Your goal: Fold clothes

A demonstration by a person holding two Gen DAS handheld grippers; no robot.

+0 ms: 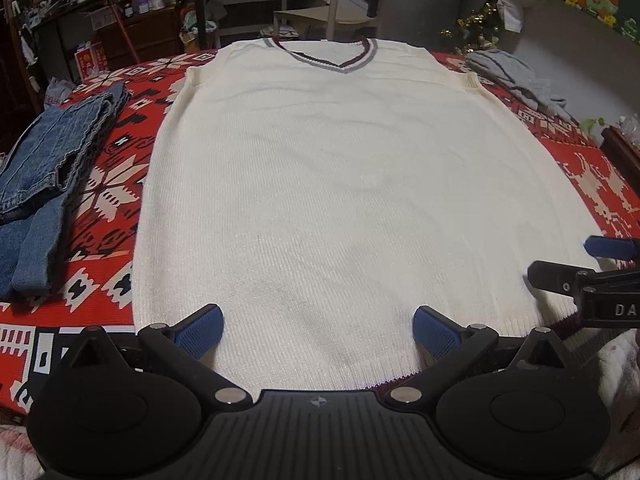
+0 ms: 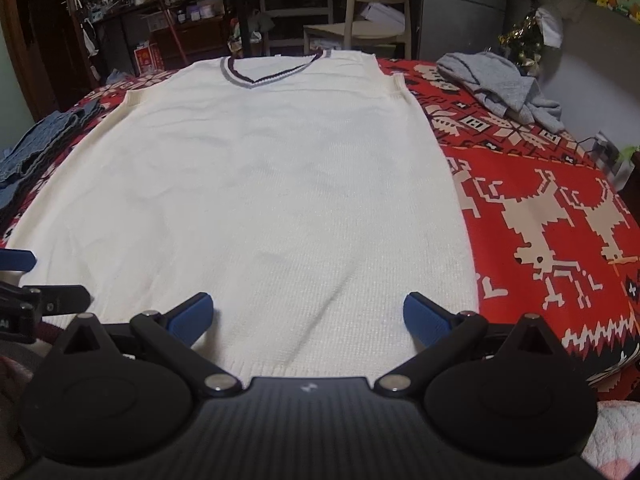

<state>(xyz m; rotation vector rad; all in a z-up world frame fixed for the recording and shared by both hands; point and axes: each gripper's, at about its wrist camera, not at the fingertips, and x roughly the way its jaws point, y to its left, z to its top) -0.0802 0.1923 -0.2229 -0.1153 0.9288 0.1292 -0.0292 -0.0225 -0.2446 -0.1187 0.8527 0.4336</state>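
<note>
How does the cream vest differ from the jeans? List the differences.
The cream vest lies spread flat in the middle, hem toward the grippers; the jeans lie bunched at its left. The vest is pale ribbed knit with a striped V-neck; the jeans are blue denim. Both rest on the red patterned cloth.

Left wrist view is looking down from close over the near hem of the cream vest (image 1: 340, 184), facing its collar | right wrist view is sitting just beside it, sharing the vest, red patterned cover (image 2: 540, 184) and cluttered room.

Cream vest (image 2: 256, 200) flat on red blanket (image 2: 540, 184)
</note>
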